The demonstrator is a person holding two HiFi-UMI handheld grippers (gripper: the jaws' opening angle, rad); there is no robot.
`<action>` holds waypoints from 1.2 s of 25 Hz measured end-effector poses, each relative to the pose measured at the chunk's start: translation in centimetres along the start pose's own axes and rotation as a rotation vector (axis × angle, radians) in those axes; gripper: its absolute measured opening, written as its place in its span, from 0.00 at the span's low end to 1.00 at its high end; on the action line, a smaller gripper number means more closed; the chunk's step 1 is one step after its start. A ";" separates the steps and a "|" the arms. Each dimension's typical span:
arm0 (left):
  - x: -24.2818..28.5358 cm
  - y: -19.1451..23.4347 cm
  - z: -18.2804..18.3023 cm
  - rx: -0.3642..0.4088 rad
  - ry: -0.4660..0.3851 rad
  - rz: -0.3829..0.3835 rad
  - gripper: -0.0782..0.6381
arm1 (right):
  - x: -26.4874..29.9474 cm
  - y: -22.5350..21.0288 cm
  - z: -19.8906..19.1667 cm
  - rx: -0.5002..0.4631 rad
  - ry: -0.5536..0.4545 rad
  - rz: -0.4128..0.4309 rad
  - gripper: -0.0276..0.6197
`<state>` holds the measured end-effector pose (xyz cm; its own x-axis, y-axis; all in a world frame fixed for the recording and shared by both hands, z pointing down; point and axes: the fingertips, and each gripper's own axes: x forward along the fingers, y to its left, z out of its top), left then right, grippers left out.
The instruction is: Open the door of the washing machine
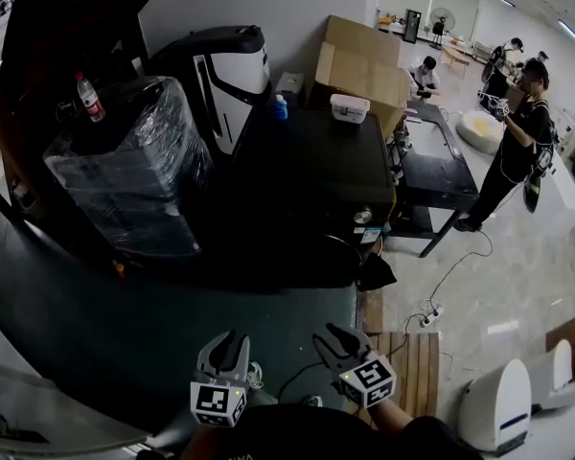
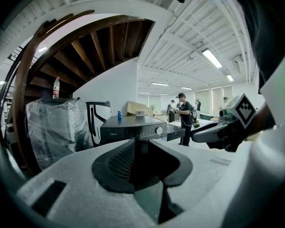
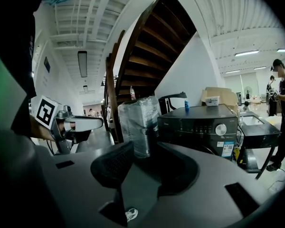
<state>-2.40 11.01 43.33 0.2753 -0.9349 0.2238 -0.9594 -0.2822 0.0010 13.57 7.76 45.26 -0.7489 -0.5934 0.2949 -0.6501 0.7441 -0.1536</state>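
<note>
Left gripper (image 1: 228,341) barely parted, right gripper (image 1: 343,341) wider, nothing in either. Well short of the black washing machine (image 1: 311,166) ahead. From the head view, mostly its top; from the right gripper view, its knobbed control panel (image 3: 202,126).

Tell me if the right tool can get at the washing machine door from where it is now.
Probably not yet. The right tool hangs open well short of the washing machine; only floor shows between them, so nothing seems to block an approach.
</note>
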 end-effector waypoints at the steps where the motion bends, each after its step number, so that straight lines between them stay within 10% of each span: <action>1: 0.4 0.7 0.0 -0.002 0.005 -0.019 0.26 | 0.8 0.1 0.2 0.002 0.002 -0.013 0.27; 19: 8.7 13.6 -0.4 0.174 0.072 -0.416 0.40 | 12.2 1.1 2.8 0.084 -0.013 -0.367 0.36; 30: 16.1 12.9 -2.3 0.333 0.085 -0.533 0.41 | 13.6 -2.4 -0.3 0.128 0.040 -0.470 0.38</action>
<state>-10.52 -7.14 49.20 0.6910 -0.6307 0.3531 -0.6170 -0.7692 -0.1664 4.98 -2.05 49.88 -0.3665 -0.8419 0.3961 -0.9292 0.3533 -0.1087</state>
